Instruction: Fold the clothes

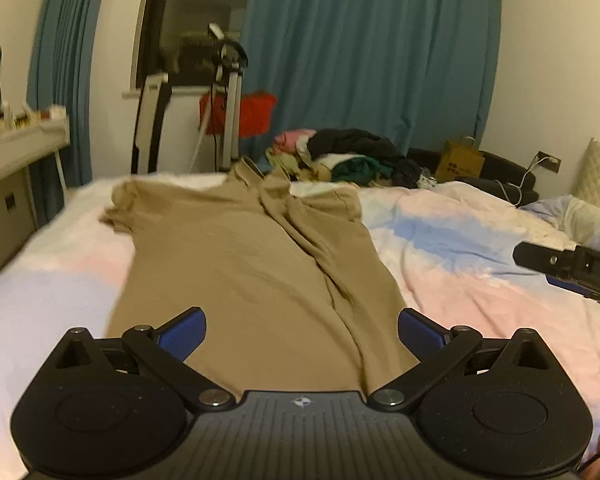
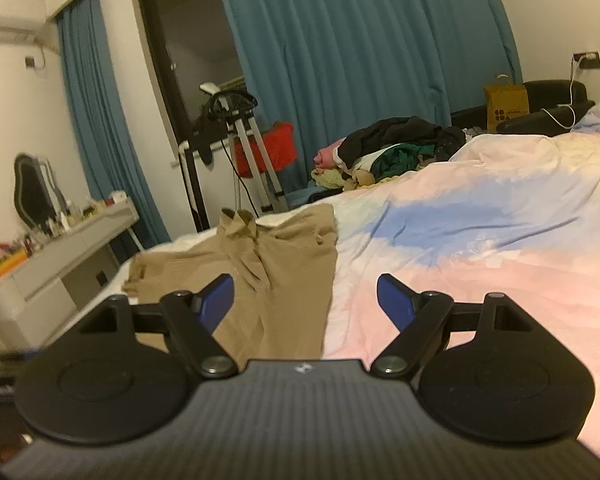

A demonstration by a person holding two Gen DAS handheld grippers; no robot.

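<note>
Nearest the left wrist camera, the left gripper [image 1: 302, 334] is held with its blue-padded fingers [image 1: 184, 334] spread wide, nothing between them, above the near end of a tan short-sleeved shirt [image 1: 240, 264]. The shirt is spread lengthwise on the bed [image 1: 480, 264], collar at the far end, with a long lengthwise fold of fabric raised along its right half. The bed is covered by a quilt in pink, white and blue patches.

The right gripper [image 2: 306, 300] is likewise held wide apart and empty, over the shirt's right edge [image 2: 284, 264] and the bare quilt beside it; its tip is seen at the right edge of the left view [image 1: 568, 266].

Farther back, a pile of mixed clothes [image 1: 348, 158] is heaped at the bed's far side. Behind it teal curtains [image 1: 372, 52] are hung, with a brown paper bag [image 2: 506, 106] at the right.
</note>
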